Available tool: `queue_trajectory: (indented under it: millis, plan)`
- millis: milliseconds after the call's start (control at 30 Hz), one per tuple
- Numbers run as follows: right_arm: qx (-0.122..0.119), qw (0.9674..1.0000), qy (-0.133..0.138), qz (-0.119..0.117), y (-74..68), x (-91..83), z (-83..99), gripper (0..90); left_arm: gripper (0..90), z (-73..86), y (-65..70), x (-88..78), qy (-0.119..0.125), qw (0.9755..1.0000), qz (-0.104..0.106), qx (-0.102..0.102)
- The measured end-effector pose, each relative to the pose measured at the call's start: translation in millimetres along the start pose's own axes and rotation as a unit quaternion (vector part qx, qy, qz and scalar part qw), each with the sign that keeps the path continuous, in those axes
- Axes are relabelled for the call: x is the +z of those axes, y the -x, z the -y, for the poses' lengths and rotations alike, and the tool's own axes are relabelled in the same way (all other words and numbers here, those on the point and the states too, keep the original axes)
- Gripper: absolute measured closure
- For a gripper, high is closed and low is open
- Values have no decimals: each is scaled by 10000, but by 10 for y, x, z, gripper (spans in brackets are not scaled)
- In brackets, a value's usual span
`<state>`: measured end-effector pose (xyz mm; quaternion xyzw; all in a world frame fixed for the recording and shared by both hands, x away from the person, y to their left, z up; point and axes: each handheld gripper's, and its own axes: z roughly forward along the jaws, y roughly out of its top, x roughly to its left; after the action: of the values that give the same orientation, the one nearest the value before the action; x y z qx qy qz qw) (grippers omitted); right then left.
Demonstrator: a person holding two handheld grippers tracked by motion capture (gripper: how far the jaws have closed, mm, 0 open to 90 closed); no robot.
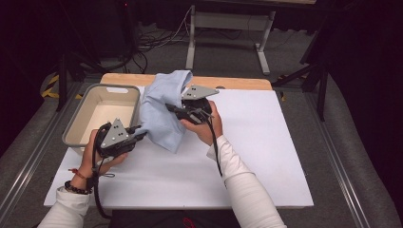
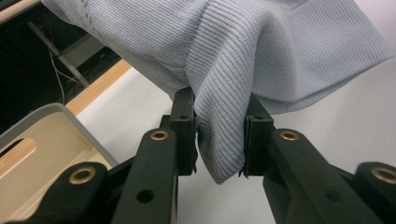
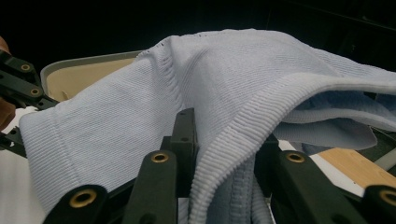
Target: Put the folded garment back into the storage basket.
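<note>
— garment (image 1: 164,111), where is it?
— a pale blue ribbed knit, held up off the white counter (image 1: 266,156) near its far left part, beside a beige bin (image 1: 76,124) at the left edge.
— and the claws?
— left claw (image 2: 219,140) pinches a hanging fold; right claw (image 3: 224,140) grips a ribbed hem. both narrow, closed on the cloth.
</note>
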<state>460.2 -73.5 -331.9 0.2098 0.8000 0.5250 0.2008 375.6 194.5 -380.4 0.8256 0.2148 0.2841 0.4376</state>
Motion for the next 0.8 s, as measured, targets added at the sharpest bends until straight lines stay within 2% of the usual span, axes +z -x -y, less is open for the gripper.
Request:
queue_trajectory:
  millis: [67,400,567,633,800]
  plan:
    - [-18,10000,14,-8,-8,33,-25,701,724,3,-13,-11,-11,10000,-44,32]
    - [-82,9999,68,-14,-71,169,-125,700,725,60,-121,-109,-2,9998,-180,-73]
    - [-77,9999,105,-74,-84,252,-201,700,725,91,-186,-172,40,9995,-277,-158]
    - [-149,9998,91,-74,-102,295,-238,700,724,99,-201,-189,30,9994,-310,-178]
    - [-150,9997,159,-148,-146,427,-342,700,723,172,-323,-304,76,9985,-413,-346]
